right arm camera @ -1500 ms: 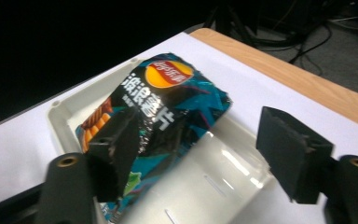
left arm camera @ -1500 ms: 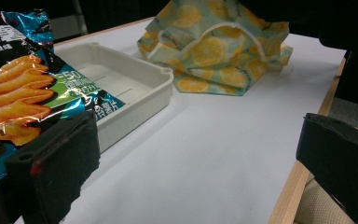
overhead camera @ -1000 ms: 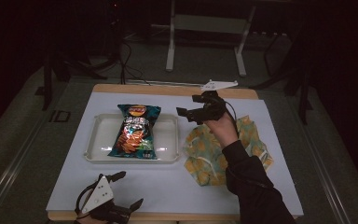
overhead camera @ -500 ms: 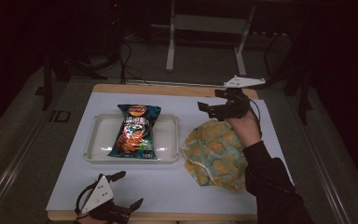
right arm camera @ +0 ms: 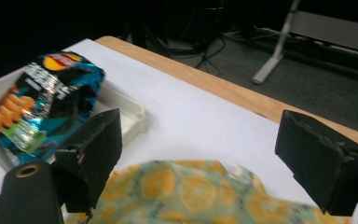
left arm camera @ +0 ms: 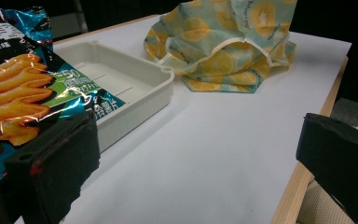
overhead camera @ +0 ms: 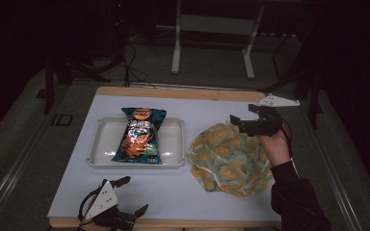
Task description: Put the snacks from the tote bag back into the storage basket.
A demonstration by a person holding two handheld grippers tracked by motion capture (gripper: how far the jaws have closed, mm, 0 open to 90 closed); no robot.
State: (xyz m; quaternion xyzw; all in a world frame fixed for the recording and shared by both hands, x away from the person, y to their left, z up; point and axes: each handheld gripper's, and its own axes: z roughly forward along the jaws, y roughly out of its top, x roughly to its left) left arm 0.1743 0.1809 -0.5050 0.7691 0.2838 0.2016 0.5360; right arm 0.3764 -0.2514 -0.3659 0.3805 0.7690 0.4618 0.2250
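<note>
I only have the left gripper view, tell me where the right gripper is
Observer: In the high view the right gripper is above the far edge of the cloth bag, on the table's right side.
Operator: Is it holding the bag?
Observer: No. The right gripper view shows its jaws wide apart with nothing between them, the bag below.
Operator: And the chip bag, is it all inside the tray?
Observer: The high view shows the chip bag lying lengthwise in the tray, its top end resting over the far rim.
Operator: Where's my left gripper relative to all that?
Observer: In the high view the left gripper is at the table's near edge, in front of the tray, open.
</note>
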